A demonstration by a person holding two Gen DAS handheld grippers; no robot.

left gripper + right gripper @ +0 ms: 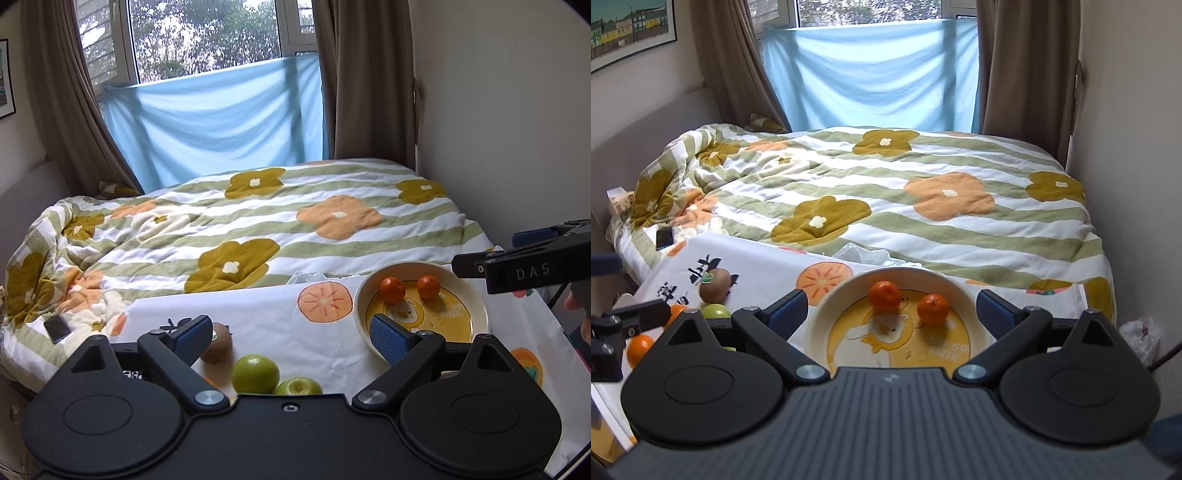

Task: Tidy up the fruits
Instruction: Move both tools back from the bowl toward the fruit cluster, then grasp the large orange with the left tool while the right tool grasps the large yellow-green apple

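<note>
Two tangerines (908,302) sit in the bowl (827,314), right gripper (892,314) spread wide over it, left gripper (291,338) spread above green apples (255,373).

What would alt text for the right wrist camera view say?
An open two-finger gripper hovers over a cream bowl holding two oranges on a fruit-print cloth. A kiwi lies to the left, a flowered bed behind.

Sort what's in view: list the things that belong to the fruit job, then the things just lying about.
Job: bowl; two tangerines in it; kiwi; green apples; loose oranges.

Lying about: phone; quilt; white plastic bag.
</note>
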